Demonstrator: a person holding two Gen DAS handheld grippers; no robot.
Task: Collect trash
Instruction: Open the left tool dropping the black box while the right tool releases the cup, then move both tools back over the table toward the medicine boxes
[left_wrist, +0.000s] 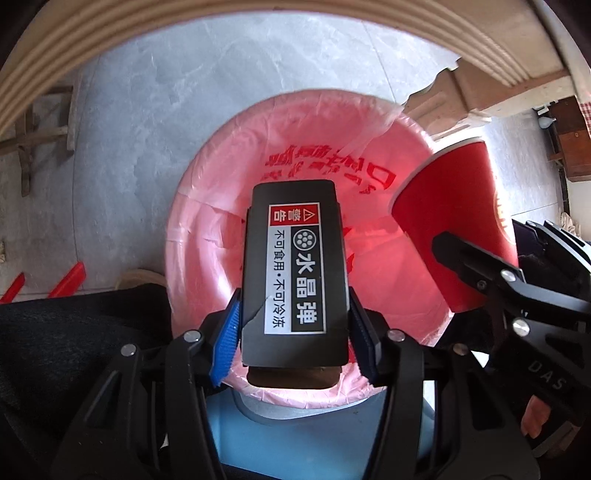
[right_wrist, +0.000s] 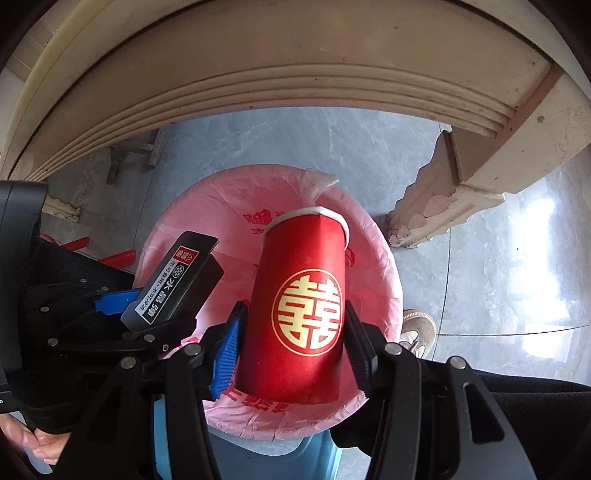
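Observation:
My left gripper (left_wrist: 293, 325) is shut on a black box (left_wrist: 293, 269) with a white and red label, held over the open bin lined with a pink bag (left_wrist: 207, 206). My right gripper (right_wrist: 293, 343) is shut on a red paper cup (right_wrist: 295, 310) with a gold emblem, held over the same pink-lined bin (right_wrist: 380, 266). In the left wrist view the cup (left_wrist: 454, 221) and the right gripper (left_wrist: 469, 266) show at the right. In the right wrist view the black box (right_wrist: 173, 277) and the left gripper (right_wrist: 122, 314) show at the left.
The bin stands on a grey tiled floor (left_wrist: 155, 110) under a beige carved table edge (right_wrist: 295, 74) with a carved leg (right_wrist: 436, 206) to the right. A shoe (right_wrist: 419, 328) is beside the bin. Red sticks (left_wrist: 70, 280) lie on the floor at left.

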